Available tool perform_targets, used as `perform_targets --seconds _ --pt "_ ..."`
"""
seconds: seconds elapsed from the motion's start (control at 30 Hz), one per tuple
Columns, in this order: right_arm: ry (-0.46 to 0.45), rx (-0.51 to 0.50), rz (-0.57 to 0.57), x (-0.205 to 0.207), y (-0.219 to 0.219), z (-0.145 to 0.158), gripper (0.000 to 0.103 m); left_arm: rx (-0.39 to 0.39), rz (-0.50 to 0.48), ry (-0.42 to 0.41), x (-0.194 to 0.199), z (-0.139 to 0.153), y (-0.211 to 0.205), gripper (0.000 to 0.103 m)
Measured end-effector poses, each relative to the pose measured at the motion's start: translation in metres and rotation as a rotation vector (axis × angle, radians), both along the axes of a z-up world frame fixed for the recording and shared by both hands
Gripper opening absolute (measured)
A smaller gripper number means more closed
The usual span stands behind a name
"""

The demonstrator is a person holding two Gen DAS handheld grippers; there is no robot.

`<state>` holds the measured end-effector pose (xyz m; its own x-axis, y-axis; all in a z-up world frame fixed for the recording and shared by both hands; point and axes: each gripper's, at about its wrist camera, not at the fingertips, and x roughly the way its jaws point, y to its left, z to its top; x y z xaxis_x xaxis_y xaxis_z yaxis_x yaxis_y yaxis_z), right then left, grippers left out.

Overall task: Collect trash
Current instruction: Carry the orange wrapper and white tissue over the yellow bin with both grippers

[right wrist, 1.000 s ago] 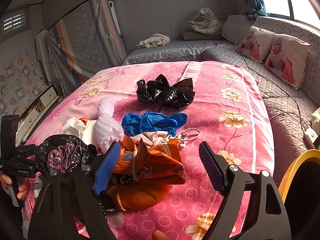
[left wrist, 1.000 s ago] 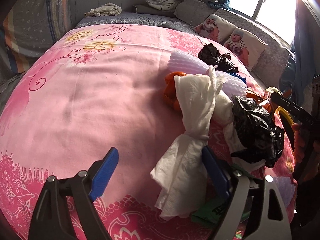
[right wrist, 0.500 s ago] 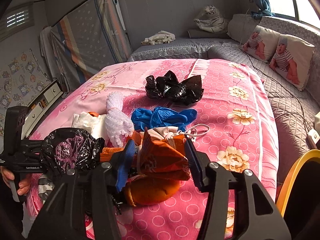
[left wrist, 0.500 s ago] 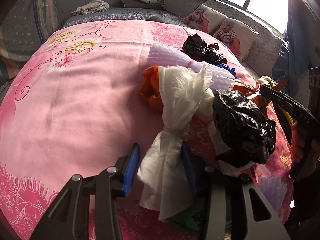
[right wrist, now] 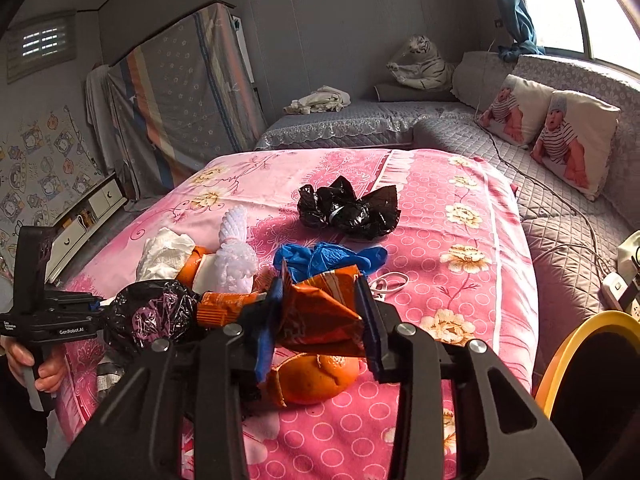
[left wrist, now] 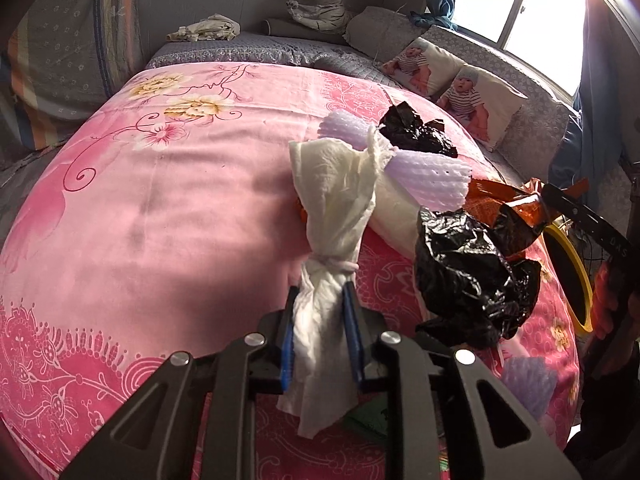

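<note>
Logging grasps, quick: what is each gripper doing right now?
Left gripper: shut on the white crumpled paper towel.
Right gripper: shut on the orange crinkled snack wrapper.

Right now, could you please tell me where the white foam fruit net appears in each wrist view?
Left wrist: foam net right of centre, behind the white tissue.
Right wrist: foam net left of centre.
Shared landmark: far black bag.

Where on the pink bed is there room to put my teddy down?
The pink blanket is bare left of the white tissue, out to the yellow flowers. There is also a free strip right of the blue gloves, by the grey couch. The middle around the black bag and orange wrapper is crowded.
</note>
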<state>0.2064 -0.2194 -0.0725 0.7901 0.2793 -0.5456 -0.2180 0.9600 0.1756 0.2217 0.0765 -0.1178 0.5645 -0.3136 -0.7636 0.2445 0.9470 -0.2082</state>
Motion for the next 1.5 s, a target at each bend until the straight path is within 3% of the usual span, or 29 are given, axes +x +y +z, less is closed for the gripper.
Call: perform_targets --seconds 0.4,0.73,1.07,1.5 --pt "-0.051 0.030 -0.064 -0.030 -0.022 0.030 0.034 -0.069 0.112 -0.094 -0.036 0.025 0.040 0.020" --pt "-0.100 0.081 -0.166 -0.066 -0.048 0.051 0.034 -0.110 0.129 -0.174 -0.065 0.054 0.032 0.020" --pt "-0.122 0.092 -0.294 -0.091 -0.098 0.065 0.034 -0.102 0.009 -0.198 -0.061 0.077 -0.029 0.020" --pt "-0.115 0.031 -0.539 -0.127 -0.189 0.065 0.034 -0.078 -0.245 -0.178 -0.039 0.097 -0.166 0.020"
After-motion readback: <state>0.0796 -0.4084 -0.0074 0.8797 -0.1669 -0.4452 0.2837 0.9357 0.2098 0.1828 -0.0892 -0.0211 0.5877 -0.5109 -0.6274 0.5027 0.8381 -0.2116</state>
